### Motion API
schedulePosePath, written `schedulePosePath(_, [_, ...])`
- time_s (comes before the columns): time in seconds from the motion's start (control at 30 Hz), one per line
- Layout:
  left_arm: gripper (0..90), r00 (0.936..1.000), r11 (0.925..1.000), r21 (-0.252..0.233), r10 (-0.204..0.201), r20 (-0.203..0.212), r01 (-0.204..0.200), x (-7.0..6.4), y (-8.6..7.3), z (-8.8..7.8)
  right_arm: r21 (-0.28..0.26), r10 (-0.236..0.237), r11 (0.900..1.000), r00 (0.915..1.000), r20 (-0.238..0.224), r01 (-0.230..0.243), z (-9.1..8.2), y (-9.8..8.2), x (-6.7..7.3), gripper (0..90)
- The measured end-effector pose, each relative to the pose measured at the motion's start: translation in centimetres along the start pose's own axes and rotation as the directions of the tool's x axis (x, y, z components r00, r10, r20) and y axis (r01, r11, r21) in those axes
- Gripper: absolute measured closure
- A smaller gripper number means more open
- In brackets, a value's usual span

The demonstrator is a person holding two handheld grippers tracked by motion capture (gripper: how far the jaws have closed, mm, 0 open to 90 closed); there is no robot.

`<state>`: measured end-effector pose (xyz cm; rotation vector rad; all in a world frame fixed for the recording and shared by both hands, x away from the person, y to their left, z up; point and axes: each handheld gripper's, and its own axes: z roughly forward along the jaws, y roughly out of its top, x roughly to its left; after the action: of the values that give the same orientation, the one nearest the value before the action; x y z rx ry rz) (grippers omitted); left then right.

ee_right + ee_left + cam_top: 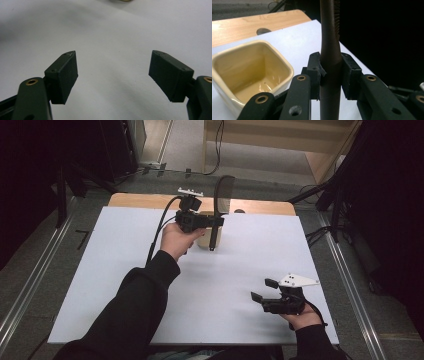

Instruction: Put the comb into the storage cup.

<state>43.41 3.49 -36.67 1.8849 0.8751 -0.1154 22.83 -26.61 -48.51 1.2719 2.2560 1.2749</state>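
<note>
My left gripper (216, 221) is shut on the handle of a dark long-handled utensil (223, 195), which stands upright with its flat oval head on top. From the left gripper view, the pads (314, 72) clamp the brown handle (330, 50) from both sides. A cream square ceramic cup (203, 240) stands on the white sheet just behind and under that hand; it is empty (249, 75), to the left of the handle. My right gripper (263, 289) rests low at the front right, open, with nothing between its pads (62, 75) but white surface.
A white sheet (235, 270) covers most of the wooden table (140, 200); a small round hole (239, 211) sits in the bare wood at the back. Dark stands and cables (320, 195) ring the table, and metal rails run along the floor on both sides.
</note>
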Motion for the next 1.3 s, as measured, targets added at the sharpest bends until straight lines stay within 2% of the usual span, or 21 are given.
schedulePosePath(0.2, [72.8,0.9997,0.9996,-0.023,-0.014,-0.018,0.014,0.8,0.7,-0.3,-0.003,-0.004,1.0,1.0,-0.006,0.004,0.1,0.0,0.1,21.5])
schedulePosePath(0.5, [72.8,0.9991,0.999,-0.045,-0.001,-0.043,-0.001,1.5,1.8,-0.4,-0.003,-0.001,1.0,1.0,-0.01,0.001,0.1,0.0,0.0,21.5])
schedulePosePath(0.57, [72.8,0.999,0.9985,-0.054,-0.009,-0.045,0.007,1.7,2.0,-0.5,-0.004,-0.002,1.0,1.0,-0.006,0.002,0.1,0.0,0.1,21.5])
schedulePosePath(0.97, [72.8,0.9936,0.9979,-0.064,-0.003,-0.113,-0.004,2.9,3.1,-0.1,-0.005,-0.002,1.0,0.9999,-0.01,0.002,0.1,0.1,0.1,21.5])
schedulePosePath(1.2, [72.8,0.9913,0.9969,-0.078,0.003,-0.131,-0.013,3.4,3.8,0.2,-0.007,-0.005,1.0,0.9999,-0.013,0.005,0.1,0.1,0.0,21.5])
schedulePosePath(1.3, [72.9,0.9919,0.9957,-0.092,0.001,-0.127,-0.012,3.5,4.0,0.3,-0.009,-0.007,1.0,0.9999,-0.013,0.007,0.1,0.1,0.0,21.5])
